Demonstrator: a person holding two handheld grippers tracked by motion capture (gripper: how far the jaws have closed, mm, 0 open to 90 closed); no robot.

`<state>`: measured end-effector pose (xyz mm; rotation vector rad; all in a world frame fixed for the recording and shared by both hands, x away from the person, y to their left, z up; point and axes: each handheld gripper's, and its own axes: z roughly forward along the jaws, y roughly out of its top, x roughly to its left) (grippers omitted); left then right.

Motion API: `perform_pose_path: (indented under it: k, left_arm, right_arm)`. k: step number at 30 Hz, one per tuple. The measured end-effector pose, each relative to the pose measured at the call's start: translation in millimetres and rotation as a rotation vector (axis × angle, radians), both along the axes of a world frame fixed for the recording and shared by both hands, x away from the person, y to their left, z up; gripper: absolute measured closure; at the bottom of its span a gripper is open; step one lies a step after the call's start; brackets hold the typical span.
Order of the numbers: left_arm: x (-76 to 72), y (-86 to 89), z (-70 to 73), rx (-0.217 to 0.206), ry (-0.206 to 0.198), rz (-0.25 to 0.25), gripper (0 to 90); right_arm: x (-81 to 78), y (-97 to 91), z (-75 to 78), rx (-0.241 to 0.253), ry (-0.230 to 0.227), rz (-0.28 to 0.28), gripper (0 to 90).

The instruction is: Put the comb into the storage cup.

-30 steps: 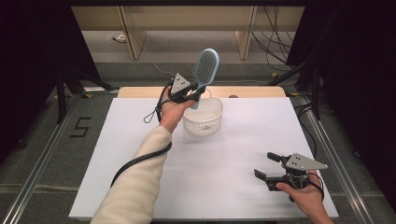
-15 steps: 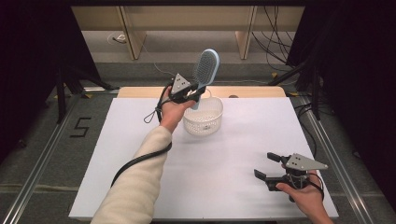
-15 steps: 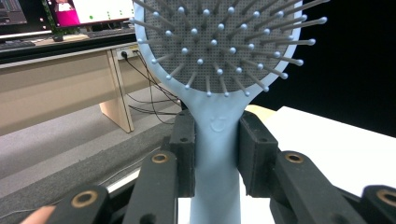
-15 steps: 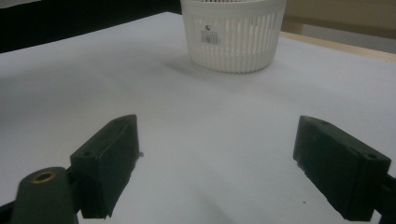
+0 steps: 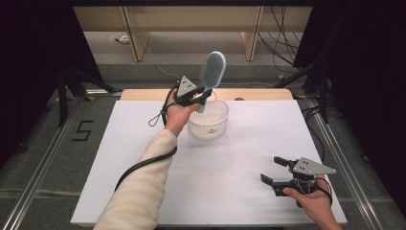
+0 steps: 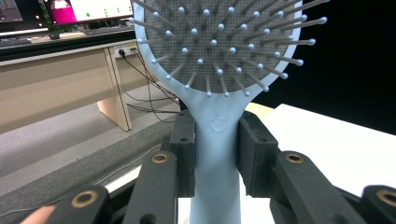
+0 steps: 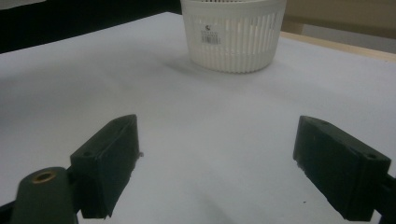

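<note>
- Left gripper (image 5: 203,93) raised above the far part of the table, clamped on the handle of a light blue hairbrush (image 5: 212,72); pads (image 6: 184,154) pressing the narrow neck from both sides, just under the bristle head.
- Brush held upright, head up and tilted slightly, handle end pointing down toward the basket; probably gripped low on the neck so the handle can go in first.
- White slatted basket (image 5: 208,125) standing on the white table (image 5: 119,158) directly below and just beside the left gripper, handle tip hanging at its rim; whether touching it, cannot tell.
- Likely step in hand: lowering the brush into the basket, or lifting it clear; not decidable from this moment.
- Basket seen from the side in the right gripper view (image 7: 233,35), upright, label facing the camera, well apart from that gripper.
- Right gripper (image 5: 277,175) resting low at the near right corner of the table, jaws spread wide with nothing between them; apparently parked out of the way while the left hand works.
</note>
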<state>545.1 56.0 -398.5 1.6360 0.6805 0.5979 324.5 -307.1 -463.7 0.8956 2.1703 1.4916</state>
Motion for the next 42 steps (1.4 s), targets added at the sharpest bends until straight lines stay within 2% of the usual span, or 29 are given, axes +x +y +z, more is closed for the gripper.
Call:
perform_pose_path:
  k: [42]
  left_arm:
    - [0.9,-0.8,-12.0,0.021,0.025,-0.011,69.6]
  right_arm:
    - [-0.1,0.0,-0.2,-0.002,0.005,0.002,15.4]
